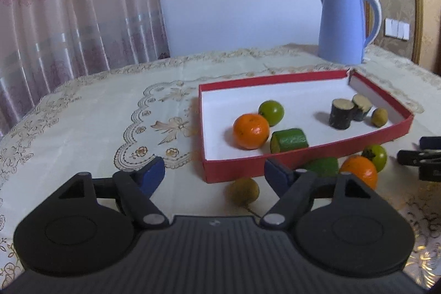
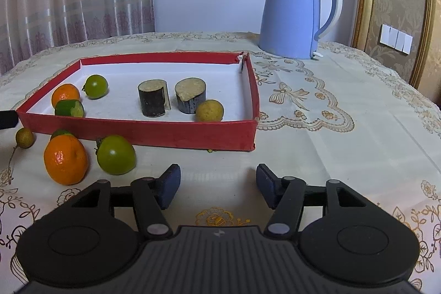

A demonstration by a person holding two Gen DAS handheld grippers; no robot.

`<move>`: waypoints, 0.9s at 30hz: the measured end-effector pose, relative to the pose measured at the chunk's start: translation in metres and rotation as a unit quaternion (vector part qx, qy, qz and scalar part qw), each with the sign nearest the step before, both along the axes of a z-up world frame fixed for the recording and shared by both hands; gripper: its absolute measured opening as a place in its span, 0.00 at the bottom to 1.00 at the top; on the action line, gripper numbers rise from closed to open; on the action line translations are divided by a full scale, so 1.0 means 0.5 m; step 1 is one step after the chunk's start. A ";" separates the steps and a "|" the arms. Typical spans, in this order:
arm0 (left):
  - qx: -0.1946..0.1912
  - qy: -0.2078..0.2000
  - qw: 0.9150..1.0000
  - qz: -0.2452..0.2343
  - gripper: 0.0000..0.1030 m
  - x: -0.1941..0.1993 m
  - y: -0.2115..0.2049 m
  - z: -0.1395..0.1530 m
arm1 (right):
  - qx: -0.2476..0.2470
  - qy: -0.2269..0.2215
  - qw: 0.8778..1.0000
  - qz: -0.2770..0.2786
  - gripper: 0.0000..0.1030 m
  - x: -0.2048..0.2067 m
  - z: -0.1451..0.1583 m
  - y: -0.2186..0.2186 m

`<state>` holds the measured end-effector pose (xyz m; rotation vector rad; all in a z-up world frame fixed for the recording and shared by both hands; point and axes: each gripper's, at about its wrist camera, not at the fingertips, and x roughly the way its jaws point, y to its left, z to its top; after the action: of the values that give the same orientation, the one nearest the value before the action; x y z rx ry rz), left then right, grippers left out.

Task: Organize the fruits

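Observation:
A red box [image 1: 311, 149] [image 2: 137, 132] with a white floor holds an orange [image 1: 250, 131] [image 2: 65, 94], a green fruit [image 1: 271, 108] [image 2: 96, 86], a green cut piece [image 1: 289, 140] [image 2: 69, 108], two dark cut pieces [image 1: 341, 113] [image 2: 153, 98] and a small yellow-brown fruit [image 1: 379, 117] [image 2: 209, 110]. In front of the box lie another orange [image 1: 358, 174] [image 2: 65, 159], a green fruit [image 1: 376, 156] [image 2: 116, 154], a green piece [image 1: 323, 166] and a small brown fruit [image 1: 243, 190] [image 2: 24, 137]. My left gripper [image 1: 215, 175] is open just above the brown fruit. My right gripper [image 2: 217, 185] is open and empty, right of the loose fruits.
A blue kettle [image 1: 344, 24] [image 2: 297, 13] stands behind the box at the back of the table. An embroidered cream tablecloth [image 1: 110, 128] [image 2: 344, 142] covers the table. A curtain [image 1: 69, 4] hangs at the back left. The right gripper's tip [image 1: 421, 159] shows at the left view's right edge.

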<state>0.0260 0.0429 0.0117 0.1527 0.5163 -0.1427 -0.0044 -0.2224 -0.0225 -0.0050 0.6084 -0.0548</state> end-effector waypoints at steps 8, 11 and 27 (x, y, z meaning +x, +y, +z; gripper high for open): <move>-0.019 0.052 0.998 -0.008 0.49 0.031 -0.005 -0.042 | -0.006 0.000 1.000 0.000 0.58 -0.002 0.000 0.003; -0.022 0.058 0.998 -0.010 0.42 0.036 -0.006 -0.047 | -0.006 0.000 1.000 0.000 0.58 -0.001 0.000 0.003; -0.034 0.047 0.998 -0.028 0.23 0.036 -0.014 -0.052 | -0.006 0.000 1.000 0.000 0.58 -0.001 0.001 0.003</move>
<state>0.0439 0.0358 -0.0141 0.0933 0.5998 -0.2226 -0.0051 -0.2207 -0.0219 -0.0163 0.6089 -0.0591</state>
